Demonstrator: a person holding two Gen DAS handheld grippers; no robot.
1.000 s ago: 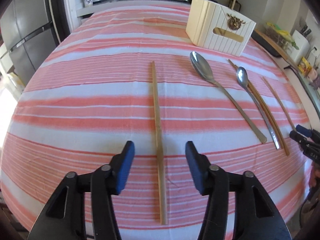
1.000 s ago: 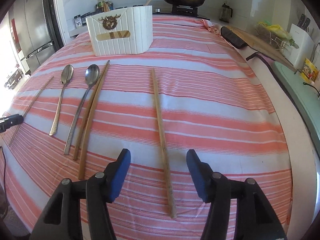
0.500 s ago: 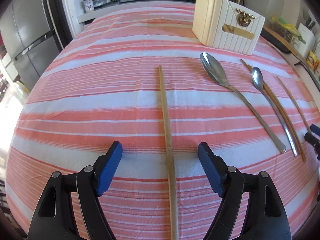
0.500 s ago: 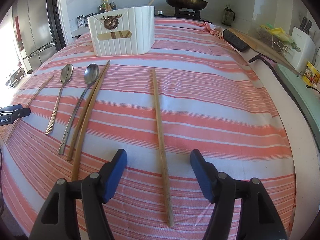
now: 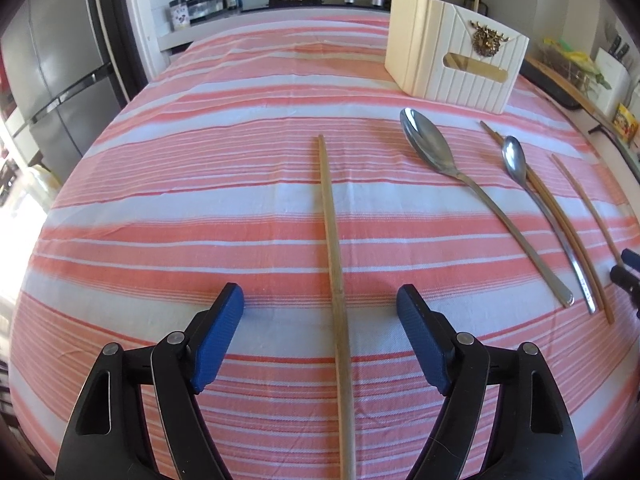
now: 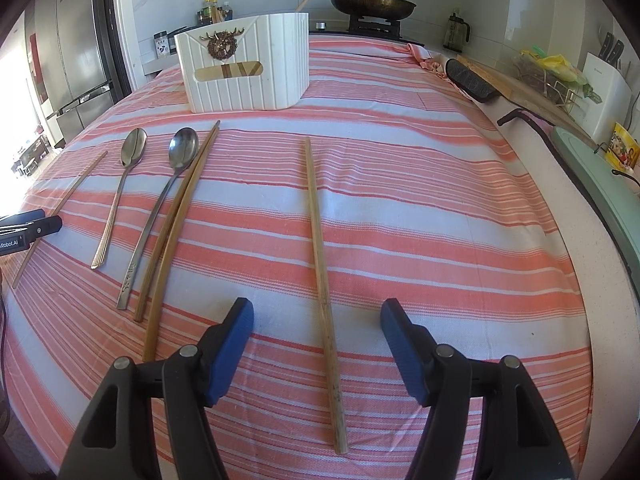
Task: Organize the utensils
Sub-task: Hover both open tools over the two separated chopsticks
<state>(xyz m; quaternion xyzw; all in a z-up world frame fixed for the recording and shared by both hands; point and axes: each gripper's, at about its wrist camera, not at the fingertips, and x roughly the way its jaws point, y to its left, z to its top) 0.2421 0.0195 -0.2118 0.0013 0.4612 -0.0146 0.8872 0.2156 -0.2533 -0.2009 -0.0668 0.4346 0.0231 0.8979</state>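
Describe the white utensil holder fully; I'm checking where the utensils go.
The white utensil holder is a ribbed, plastic-looking box with rounded corners, standing upright on the striped tablecloth beyond the spoons. Its front bears a brass-coloured deer-head ornament above a slot-shaped cutout showing wood inside. A wooden stick pokes out the top. Nothing on the cloth touches it.

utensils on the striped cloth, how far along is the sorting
Barely started, it seems. The white holder already shows something wooden through its slot. Both grippers are open: the left gripper straddles one chopstick, the right gripper another chopstick. Two spoons and the chopstick pair remain.
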